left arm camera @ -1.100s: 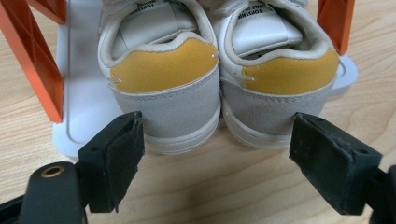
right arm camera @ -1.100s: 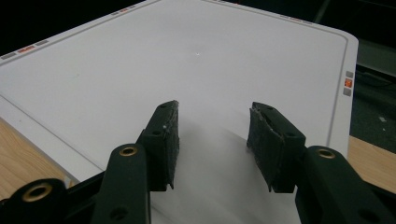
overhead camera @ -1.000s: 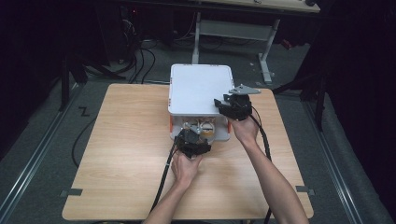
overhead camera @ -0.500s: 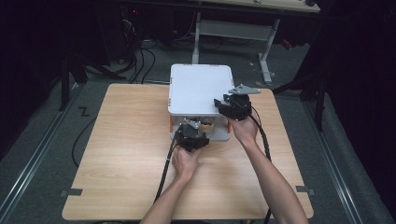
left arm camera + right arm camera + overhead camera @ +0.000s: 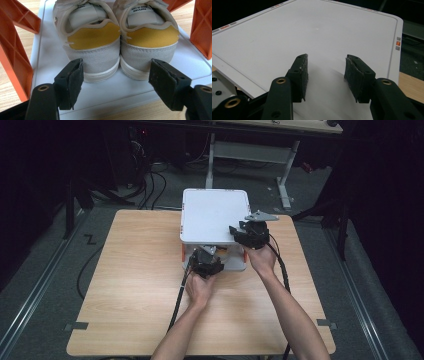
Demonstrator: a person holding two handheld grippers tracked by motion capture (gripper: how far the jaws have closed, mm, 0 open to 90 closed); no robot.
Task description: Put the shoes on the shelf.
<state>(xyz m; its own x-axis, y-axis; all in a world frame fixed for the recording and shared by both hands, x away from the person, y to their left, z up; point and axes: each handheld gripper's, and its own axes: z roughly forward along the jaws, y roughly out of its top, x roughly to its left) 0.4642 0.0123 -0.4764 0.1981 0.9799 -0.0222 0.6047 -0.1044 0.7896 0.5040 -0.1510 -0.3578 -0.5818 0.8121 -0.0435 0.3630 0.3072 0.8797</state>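
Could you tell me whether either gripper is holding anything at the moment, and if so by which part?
Nothing is held. The left gripper, jaws just closing, straddles the heels of the pair of shoes without touching them; the right gripper rests open over the white shelf top.

On the wooden table [image 5: 125, 285], the left gripper [image 5: 204, 262] meets the white rack [image 5: 212, 215] — right gripper [image 5: 250, 234] at its top corner.

Orange side frames [image 5: 15, 57] are flanking the lower shelf [image 5: 125, 87], narrowing entry from either side. Pair of shoes [image 5: 120, 47] is sitting heels-out, touching each other, leaving bare shelf in front. White top panel [image 5: 212, 215] is blocking approach from above. Surface [image 5: 135, 285] is lying open left of the rack.
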